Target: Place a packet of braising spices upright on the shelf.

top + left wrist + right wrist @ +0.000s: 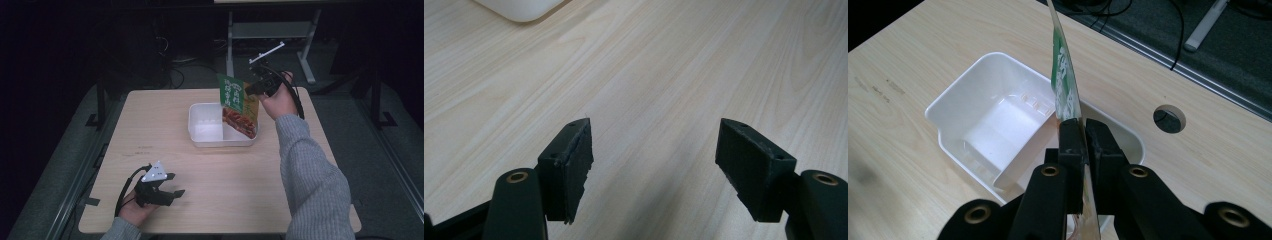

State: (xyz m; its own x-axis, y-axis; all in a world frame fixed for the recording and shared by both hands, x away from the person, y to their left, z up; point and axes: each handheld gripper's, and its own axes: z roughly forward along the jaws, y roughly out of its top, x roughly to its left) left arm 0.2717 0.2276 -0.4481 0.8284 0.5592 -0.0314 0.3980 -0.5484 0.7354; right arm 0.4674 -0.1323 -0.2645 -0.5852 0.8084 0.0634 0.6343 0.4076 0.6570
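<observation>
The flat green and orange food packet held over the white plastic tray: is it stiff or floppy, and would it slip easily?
The flat green and orange food packet probably is fairly stiff and light: it stands upright though the right tongs pinch just one edge. Its glossy film may slip if the grip loosens. Released, it would likely tip over into the white plastic tray.

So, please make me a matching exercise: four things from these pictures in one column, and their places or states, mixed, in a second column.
1. packet
2. bin
3. left gripper
4. right gripper

a. white, on the table
b. open, holds nothing
c. held upright over the bin
d. shut on the packet's edge

Pairs: 1-c, 2-a, 3-b, 4-d
</observation>
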